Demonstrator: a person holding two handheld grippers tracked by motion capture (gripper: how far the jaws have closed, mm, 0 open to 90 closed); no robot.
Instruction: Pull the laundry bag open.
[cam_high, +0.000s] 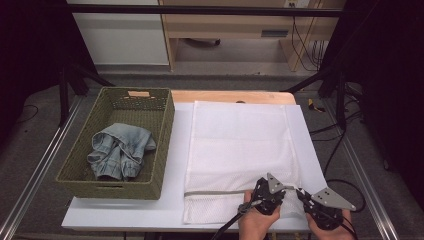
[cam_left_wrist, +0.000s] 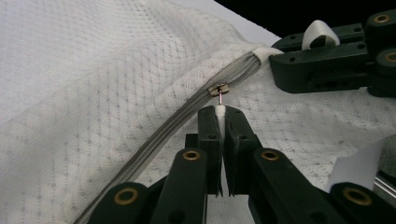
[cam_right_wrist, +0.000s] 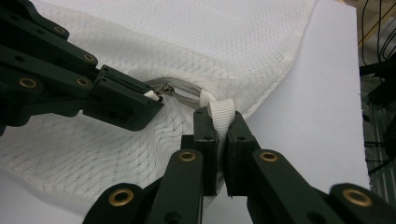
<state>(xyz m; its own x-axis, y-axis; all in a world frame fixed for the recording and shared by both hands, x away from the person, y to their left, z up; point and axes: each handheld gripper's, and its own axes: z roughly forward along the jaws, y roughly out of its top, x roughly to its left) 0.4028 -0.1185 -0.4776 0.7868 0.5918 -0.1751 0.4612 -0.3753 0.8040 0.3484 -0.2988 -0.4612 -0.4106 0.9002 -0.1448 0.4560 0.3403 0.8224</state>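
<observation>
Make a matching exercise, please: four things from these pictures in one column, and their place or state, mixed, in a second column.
1. left gripper
2. right gripper
3. denim garment
4. mesh laundry bag

a. lies flat on the white board
b. shut on the white strap loop
c. bunched in the woven basket
d. shut on the zipper pull

Pairs: 1-d, 2-b, 3-c, 4-a

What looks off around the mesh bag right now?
Nothing stands out. The bag lies flat, zipper intact; left tongs pinch its pull, right tongs the end loop. Jeans sit in the basket.
</observation>
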